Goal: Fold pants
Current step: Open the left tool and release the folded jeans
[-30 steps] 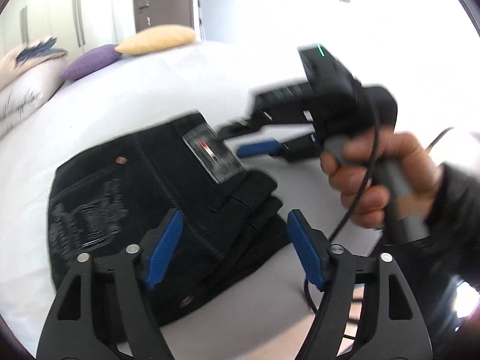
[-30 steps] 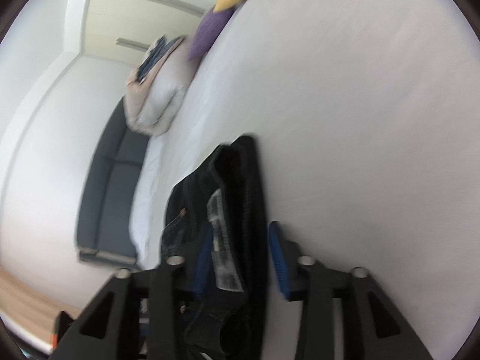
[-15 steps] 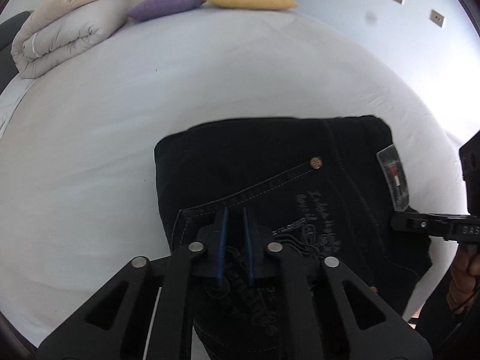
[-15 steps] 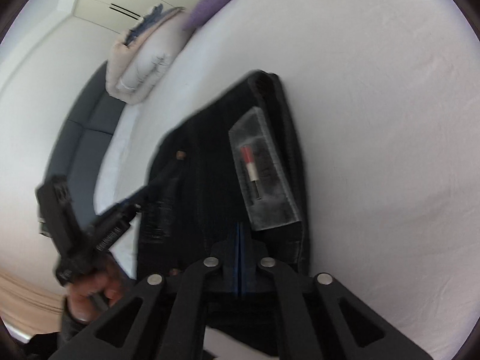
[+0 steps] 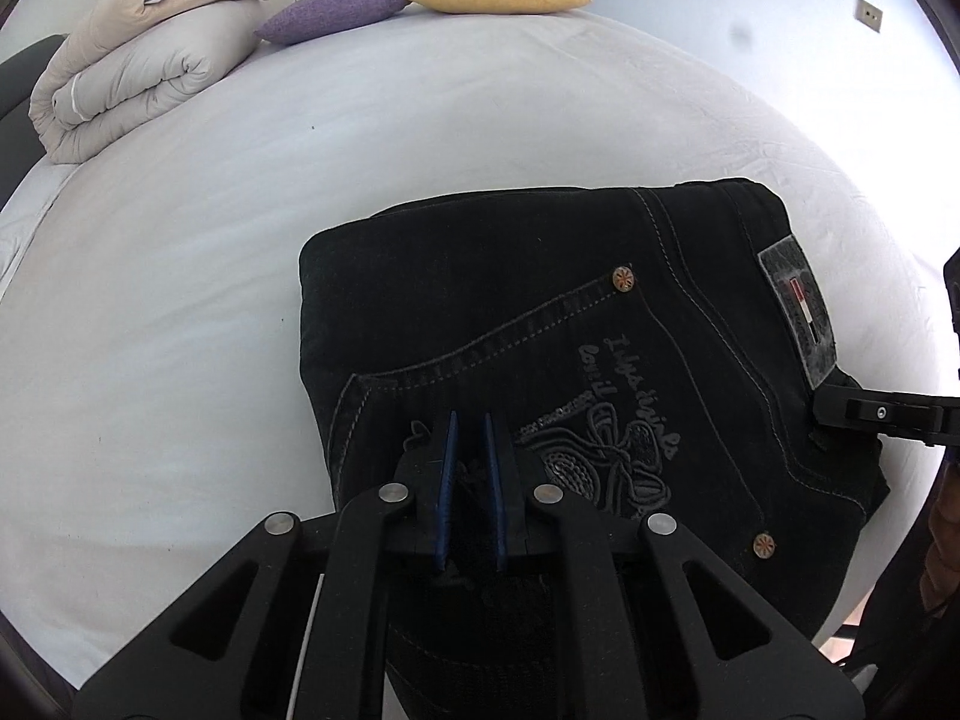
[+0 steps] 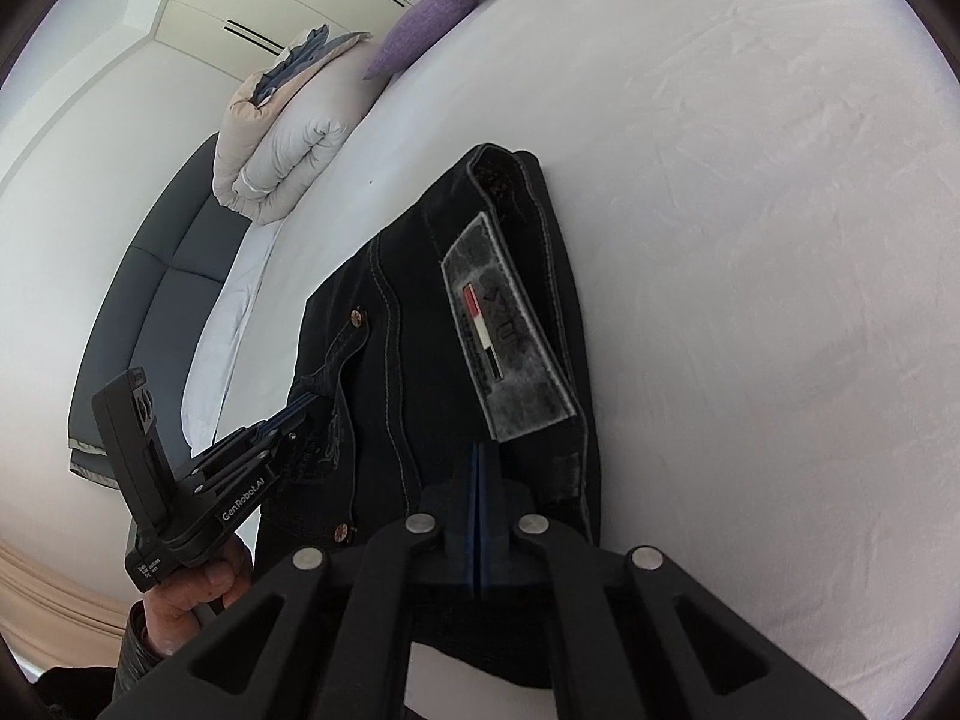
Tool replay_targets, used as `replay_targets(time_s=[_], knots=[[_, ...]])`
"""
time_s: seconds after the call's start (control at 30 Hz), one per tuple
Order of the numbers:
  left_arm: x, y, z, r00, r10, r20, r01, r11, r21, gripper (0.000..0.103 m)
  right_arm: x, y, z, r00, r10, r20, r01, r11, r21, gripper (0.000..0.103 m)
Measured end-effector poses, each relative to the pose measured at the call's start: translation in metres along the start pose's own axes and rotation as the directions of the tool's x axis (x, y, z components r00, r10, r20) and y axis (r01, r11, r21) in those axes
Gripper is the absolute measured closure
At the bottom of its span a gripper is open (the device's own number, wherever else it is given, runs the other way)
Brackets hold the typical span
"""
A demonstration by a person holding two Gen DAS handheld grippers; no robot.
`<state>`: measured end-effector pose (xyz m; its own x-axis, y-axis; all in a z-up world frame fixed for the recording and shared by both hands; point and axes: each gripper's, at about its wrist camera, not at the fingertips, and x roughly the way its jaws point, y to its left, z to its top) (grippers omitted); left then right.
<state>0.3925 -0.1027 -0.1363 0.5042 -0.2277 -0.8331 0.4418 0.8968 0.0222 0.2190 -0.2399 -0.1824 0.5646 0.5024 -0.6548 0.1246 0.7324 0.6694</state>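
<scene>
While the folded black pants lie on the white bed, at its 5 o'clock side in the left wrist view, the left gripper is clamped on fabric at the embroidered back pocket. The right gripper has its 2 blue pads pressed together, pinching the waistband just below the grey label. 2 pillows sit at 12 o'clock.
</scene>
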Motion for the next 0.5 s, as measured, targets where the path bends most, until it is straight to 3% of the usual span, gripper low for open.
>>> replay_targets(time_s=[0.4, 0.5], knots=[[-0.023, -0.016, -0.033, 0.999, 0.033, 0.027, -0.033, 0.999, 0.013, 0.094, -0.03, -0.001, -0.033, 0.998, -0.035, 0.052, 0.038, 0.998, -0.054, 0.103], [-0.033, -0.023, -0.05, 0.997, 0.046, 0.07, -0.046, 0.999, 0.004, 0.094, -0.033, -0.004, -0.047, 0.998, -0.033, 0.048, 0.036, 0.997, -0.073, 0.103]])
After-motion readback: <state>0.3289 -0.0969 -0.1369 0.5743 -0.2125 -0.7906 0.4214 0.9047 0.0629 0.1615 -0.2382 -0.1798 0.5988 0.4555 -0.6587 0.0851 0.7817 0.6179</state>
